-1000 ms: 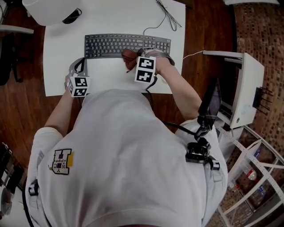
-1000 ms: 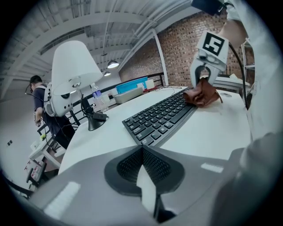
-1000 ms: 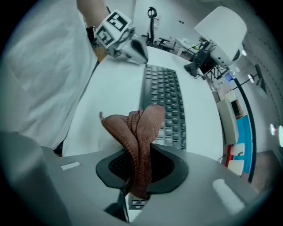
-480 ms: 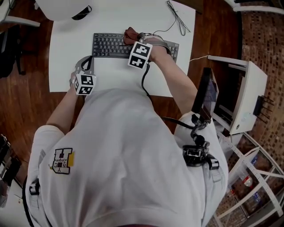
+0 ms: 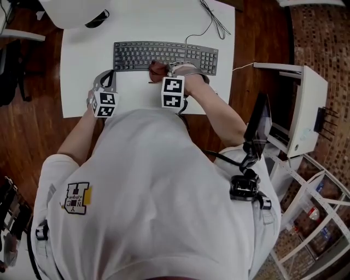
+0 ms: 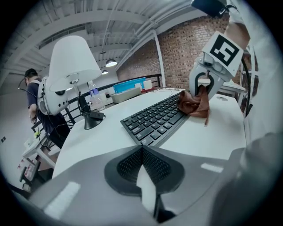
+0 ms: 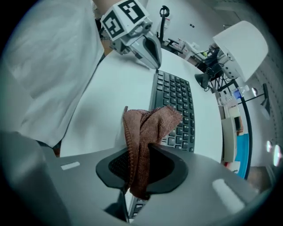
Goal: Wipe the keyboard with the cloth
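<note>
A black keyboard [image 5: 165,56] lies across the far half of the white table [image 5: 136,95]. My right gripper [image 5: 160,72] points steeply down at the keyboard's near edge, a little right of its middle, shut on a brown cloth [image 5: 157,68]. In the right gripper view the cloth [image 7: 143,132] hangs bunched from the right gripper [image 7: 143,152] over the keyboard [image 7: 177,103]. My left gripper [image 5: 104,77] rests on the table just off the keyboard's near left corner, shut and empty. From the left gripper [image 6: 142,150] I see the keyboard [image 6: 152,120], the cloth [image 6: 194,102] and the right gripper [image 6: 208,81].
A white lamp [image 5: 71,11] with a black base stands at the table's far left corner, and a thin black cable [image 5: 210,19] runs off the far edge. A white cabinet [image 5: 303,109] stands right of the table. A person [image 6: 33,95] stands behind the lamp [image 6: 73,66].
Half a second ago the right gripper held the cloth at the keyboard's far edge; it has drawn back across the keys to the near edge. The left gripper has stayed put.
</note>
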Available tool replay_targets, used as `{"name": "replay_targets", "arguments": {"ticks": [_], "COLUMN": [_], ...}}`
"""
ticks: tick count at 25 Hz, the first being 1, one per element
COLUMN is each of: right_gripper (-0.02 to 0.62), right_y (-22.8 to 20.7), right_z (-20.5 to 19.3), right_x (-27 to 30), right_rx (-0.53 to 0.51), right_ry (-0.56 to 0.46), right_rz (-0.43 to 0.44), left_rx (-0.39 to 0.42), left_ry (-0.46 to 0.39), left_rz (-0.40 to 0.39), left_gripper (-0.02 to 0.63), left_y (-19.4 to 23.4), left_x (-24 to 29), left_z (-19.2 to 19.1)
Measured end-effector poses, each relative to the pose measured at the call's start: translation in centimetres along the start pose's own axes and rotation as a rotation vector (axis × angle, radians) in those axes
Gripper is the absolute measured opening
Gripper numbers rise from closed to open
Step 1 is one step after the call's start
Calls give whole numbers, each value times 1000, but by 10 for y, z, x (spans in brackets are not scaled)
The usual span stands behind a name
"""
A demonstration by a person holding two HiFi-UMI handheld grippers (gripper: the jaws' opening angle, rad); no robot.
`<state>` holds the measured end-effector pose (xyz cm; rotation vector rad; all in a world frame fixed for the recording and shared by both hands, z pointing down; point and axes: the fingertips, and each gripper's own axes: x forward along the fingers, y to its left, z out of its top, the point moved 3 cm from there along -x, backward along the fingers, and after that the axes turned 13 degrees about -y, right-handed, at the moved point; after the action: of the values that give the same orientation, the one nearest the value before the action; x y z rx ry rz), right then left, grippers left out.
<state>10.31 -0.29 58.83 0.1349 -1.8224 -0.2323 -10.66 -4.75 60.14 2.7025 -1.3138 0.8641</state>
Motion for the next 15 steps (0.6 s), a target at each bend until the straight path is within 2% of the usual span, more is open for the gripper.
{"name": "replay_targets", "arguments": {"ticks": [3, 6, 8, 13, 15], "right_gripper": [84, 84, 84, 84, 84], "right_y": [18, 9, -20, -114, -132], "right_z": [2, 7, 12, 13, 12], "right_x": [3, 1, -3, -2, 7], "right_rx": [-11, 34, 92, 161, 171], "right_ry": [6, -13, -39, -24, 8], "right_rz": [56, 57, 2, -244, -272], "left_rx": [-12, -16, -18, -27, -29], "left_ry": [-1, -3, -4, -2, -2], "left_rz": [-15, -38, -52, -80, -88], "left_gripper": [0, 0, 0, 0, 0], "left_y": [0, -1, 0, -1, -1], "left_x": [1, 1, 1, 2, 2], "left_z": [0, 0, 0, 2, 2]}}
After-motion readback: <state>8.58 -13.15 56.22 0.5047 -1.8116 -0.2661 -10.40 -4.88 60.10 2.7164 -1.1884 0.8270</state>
